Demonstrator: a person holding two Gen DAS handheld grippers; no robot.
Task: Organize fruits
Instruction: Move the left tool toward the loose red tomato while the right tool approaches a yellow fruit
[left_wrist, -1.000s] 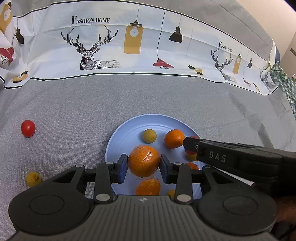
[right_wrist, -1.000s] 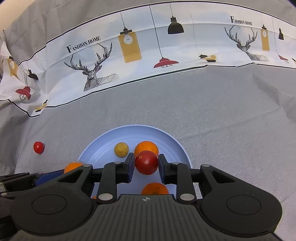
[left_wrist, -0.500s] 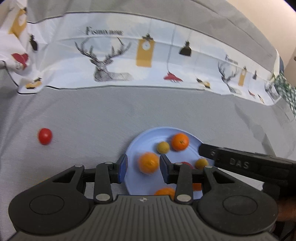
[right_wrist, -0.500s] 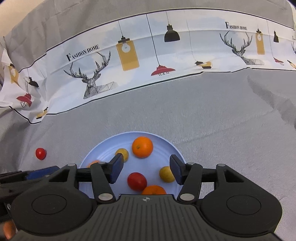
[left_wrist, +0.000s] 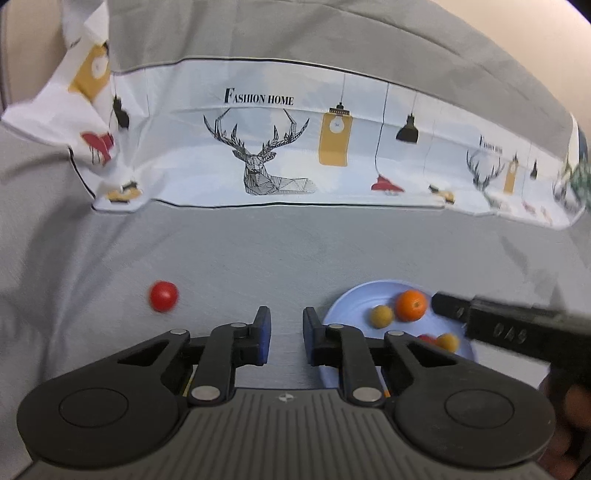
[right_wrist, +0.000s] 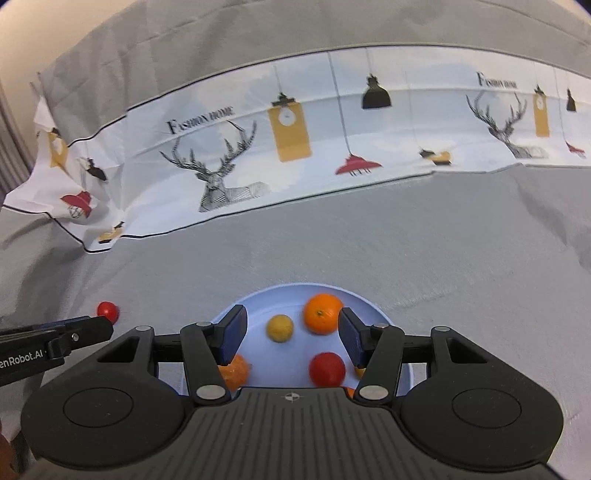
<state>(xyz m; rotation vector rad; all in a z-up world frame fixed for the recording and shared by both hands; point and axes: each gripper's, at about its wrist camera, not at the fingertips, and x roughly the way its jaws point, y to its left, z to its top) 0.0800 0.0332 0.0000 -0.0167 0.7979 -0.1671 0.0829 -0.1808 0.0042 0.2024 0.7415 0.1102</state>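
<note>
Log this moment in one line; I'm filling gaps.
left gripper: open, empty | right gripper: open over plate | red fruit: on cloth

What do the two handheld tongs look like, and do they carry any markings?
Both are matte black plastic. The left tongs and right tongs have dark blue pads on the fingers, silver pivot screws, round discs at each side and a ribbed grey centre panel with a small crosshair mark. Seen side-on, the left one reads "enRobot.AI"; the right one's lettering is blurred.

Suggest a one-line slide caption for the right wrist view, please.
Open right tongs above blue plate of fruit; one red tomato waits outside.
</note>
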